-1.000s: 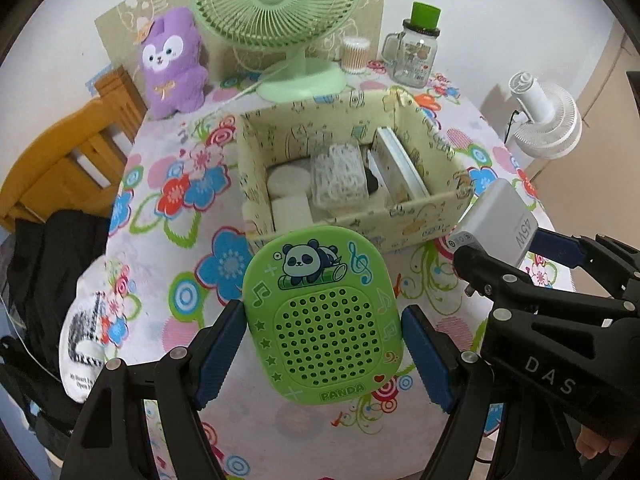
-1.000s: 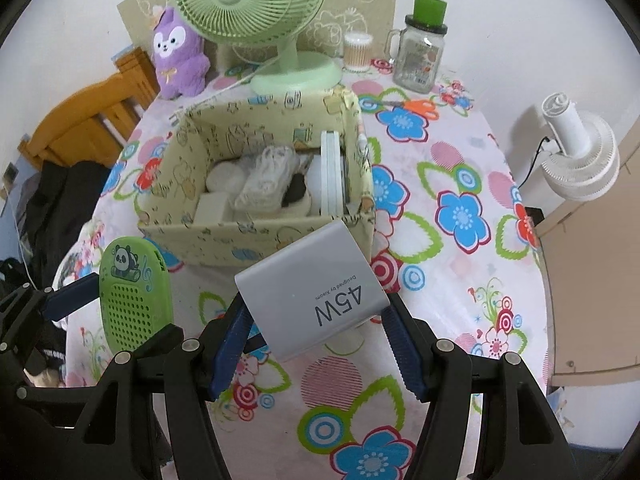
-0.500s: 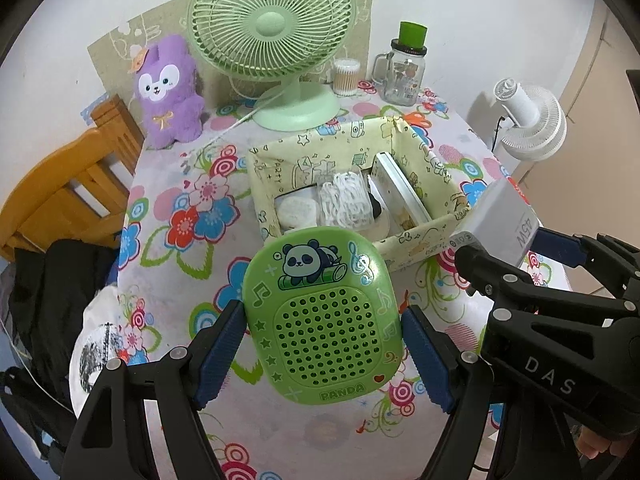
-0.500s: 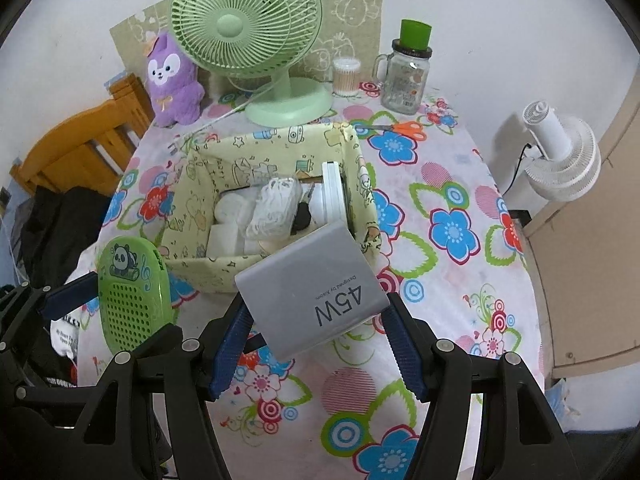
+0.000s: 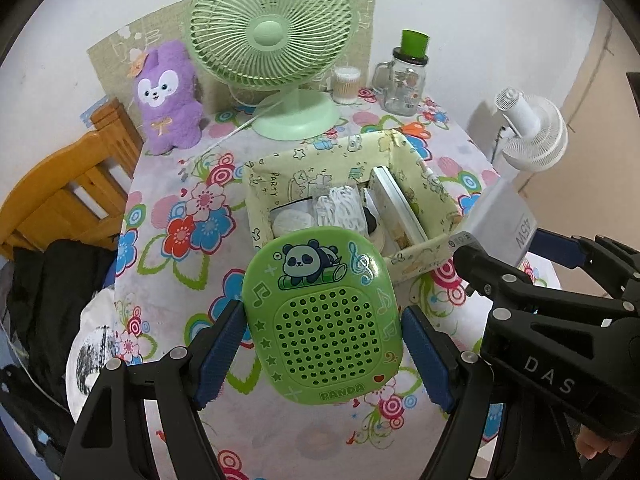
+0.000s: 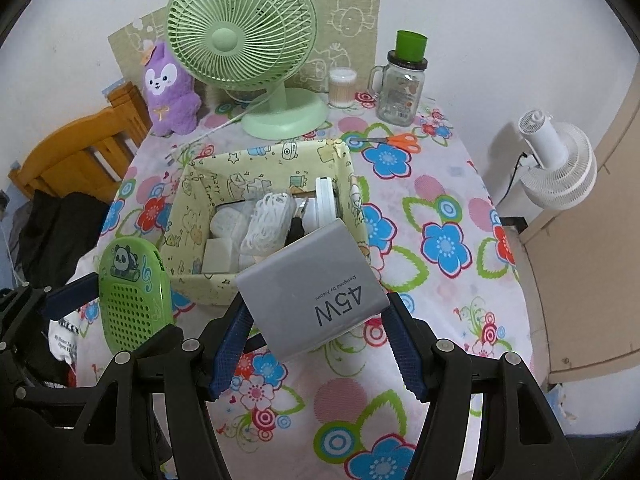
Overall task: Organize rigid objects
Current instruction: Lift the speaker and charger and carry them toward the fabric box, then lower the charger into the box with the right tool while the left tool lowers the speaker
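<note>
White walls [image 6: 480, 20]; wooden chair [image 5: 60, 200] left; floral-cloth table [image 6: 440, 184]; white fan [image 6: 560, 168] right.

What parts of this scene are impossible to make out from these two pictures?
- Left view: the near part of the yellow box hides behind the green panda speaker.
- Right view: the box's near right corner is covered by the grey 45W charger.
- Both views: the small items in the box are too jumbled to name.
- Right view: the jar label is too small.

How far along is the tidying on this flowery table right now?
Done: the patterned box already holds white items. In hand: the left tool grips the green panda speaker, and the right tool grips the grey 45W charger, both above the table near the box. Left: those two are not yet in; the orange scissors lie out.
</note>
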The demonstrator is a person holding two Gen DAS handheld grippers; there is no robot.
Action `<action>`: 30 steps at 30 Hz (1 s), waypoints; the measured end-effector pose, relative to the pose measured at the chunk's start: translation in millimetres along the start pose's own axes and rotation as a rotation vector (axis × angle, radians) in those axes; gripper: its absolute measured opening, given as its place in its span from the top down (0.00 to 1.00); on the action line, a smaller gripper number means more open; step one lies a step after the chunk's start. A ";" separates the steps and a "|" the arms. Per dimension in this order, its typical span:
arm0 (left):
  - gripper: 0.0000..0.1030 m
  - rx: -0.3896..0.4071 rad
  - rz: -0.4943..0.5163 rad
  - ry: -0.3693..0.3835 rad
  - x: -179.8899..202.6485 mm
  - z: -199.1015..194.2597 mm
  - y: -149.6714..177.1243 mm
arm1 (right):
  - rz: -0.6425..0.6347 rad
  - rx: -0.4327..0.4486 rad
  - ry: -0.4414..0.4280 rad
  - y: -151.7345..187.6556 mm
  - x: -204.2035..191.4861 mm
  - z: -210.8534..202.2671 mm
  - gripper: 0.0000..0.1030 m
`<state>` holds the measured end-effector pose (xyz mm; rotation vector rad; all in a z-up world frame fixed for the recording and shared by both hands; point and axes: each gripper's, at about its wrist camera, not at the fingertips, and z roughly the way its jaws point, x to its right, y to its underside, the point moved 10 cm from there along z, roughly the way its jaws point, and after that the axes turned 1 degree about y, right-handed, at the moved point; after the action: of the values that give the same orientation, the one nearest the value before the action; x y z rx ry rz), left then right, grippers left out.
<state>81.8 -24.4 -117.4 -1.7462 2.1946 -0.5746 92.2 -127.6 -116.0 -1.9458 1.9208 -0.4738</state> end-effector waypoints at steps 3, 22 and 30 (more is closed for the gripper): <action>0.22 0.003 -0.011 -0.005 0.2 0.0 -5.0 | -0.019 0.005 -0.014 -7.6 0.5 1.6 0.34; 0.22 -0.003 -0.082 -0.058 -14.2 19.0 -33.6 | -0.083 -0.003 -0.072 -49.6 -4.4 31.0 0.34; 0.22 -0.025 -0.086 -0.060 -14.9 35.8 -40.8 | -0.094 -0.031 -0.115 -60.4 -11.1 51.4 0.34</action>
<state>136.5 -22.5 -130.3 -1.8542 2.1038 -0.5093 169.7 -115.0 -132.0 -2.0431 1.7827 -0.3514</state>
